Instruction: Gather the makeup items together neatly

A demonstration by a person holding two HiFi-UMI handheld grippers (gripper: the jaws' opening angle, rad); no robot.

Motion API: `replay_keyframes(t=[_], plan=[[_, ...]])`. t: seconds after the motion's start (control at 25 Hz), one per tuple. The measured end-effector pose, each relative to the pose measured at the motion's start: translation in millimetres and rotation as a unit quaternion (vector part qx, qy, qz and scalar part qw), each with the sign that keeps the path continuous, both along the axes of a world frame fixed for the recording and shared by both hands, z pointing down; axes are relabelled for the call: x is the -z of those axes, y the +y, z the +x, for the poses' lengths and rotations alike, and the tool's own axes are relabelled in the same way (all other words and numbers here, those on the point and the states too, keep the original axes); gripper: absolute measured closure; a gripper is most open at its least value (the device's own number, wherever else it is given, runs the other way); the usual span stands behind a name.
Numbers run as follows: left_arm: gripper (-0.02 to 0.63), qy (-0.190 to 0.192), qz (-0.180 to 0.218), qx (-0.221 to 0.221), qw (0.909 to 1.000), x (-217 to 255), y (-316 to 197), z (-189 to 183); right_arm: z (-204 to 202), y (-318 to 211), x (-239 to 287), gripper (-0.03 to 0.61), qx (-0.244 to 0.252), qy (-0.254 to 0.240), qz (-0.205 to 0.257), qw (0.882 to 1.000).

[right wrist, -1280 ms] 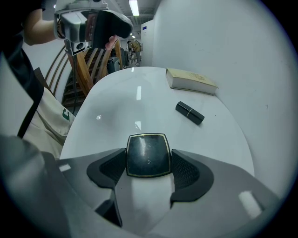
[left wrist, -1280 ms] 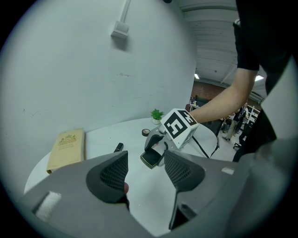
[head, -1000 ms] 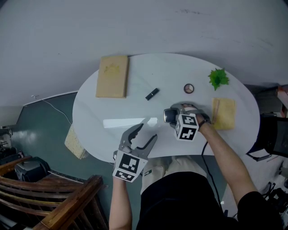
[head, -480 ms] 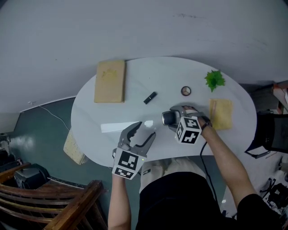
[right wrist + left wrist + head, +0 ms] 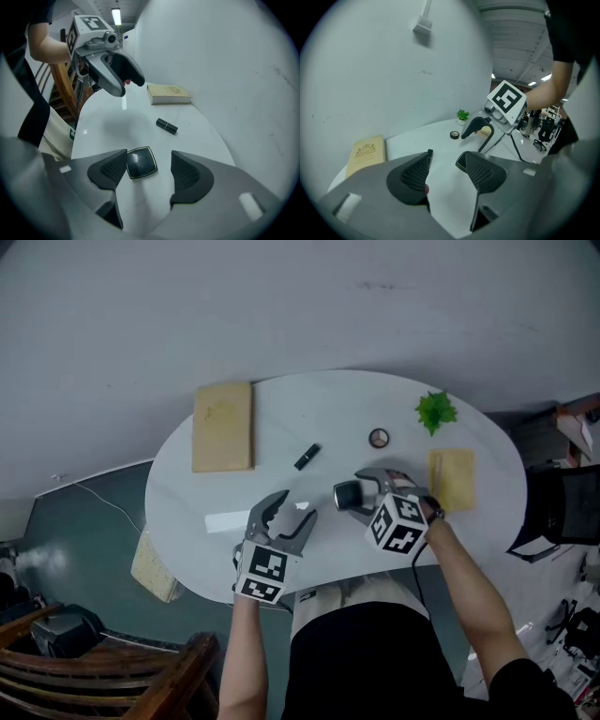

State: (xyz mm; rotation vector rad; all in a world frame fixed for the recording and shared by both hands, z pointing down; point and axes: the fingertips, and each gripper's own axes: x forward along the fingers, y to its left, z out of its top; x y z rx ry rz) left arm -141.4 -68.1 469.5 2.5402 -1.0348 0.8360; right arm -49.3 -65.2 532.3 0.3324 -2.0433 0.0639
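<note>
Grey wall backs a white oval table (image 5: pixel 187 502), seen from above with the person at its near edge. A tan book (image 5: pixel 222 426) lies at the far left edge, and a second, thinner tan book (image 5: pixel 452 479) lies at the right edge. A small green plant (image 5: pixel 435 412) stands at the far right edge.

Three makeup items are spread over the middle and right of the table, apart from one another. A black lipstick tube (image 5: pixel 306 457) lies near the centre. A round compact (image 5: pixel 379 438) sits toward the far edge, near the plant. A square black compact (image 5: pixel 139 163) lies flat on the table right of centre.

The right gripper (image 5: pixel 361 491) is released, its jaws apart with the square compact between them. The compact sits close against one jaw, with a clear gap to the other.

The left gripper (image 5: pixel 443 164) hovers over the near edge, left of centre. Its jaws are spread with only bare tabletop between them.
</note>
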Motion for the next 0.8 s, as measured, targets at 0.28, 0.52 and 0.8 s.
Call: replay_keyframes(t=[0.28,0.52,0.8], plan=[[0.370,-0.018,0.000,0.000,0.9998,-25.9,-27.5,-3.8,10.0,-2.7,20.1,0.275,-0.062,-0.019,0.007,0.998],[0.370,-0.043,-0.012,-0.014,0.9989,-56.8,-43.7,0.1,22.8,-6.7,33.0,0.276,-0.102,-0.014,0.028,0.994],[0.382,-0.048,-0.029,-0.017,0.9983,-83.8,-63.4,1.7,30.7,-3.7,38.2,0.278,-0.132,-0.016,0.031,0.991]])
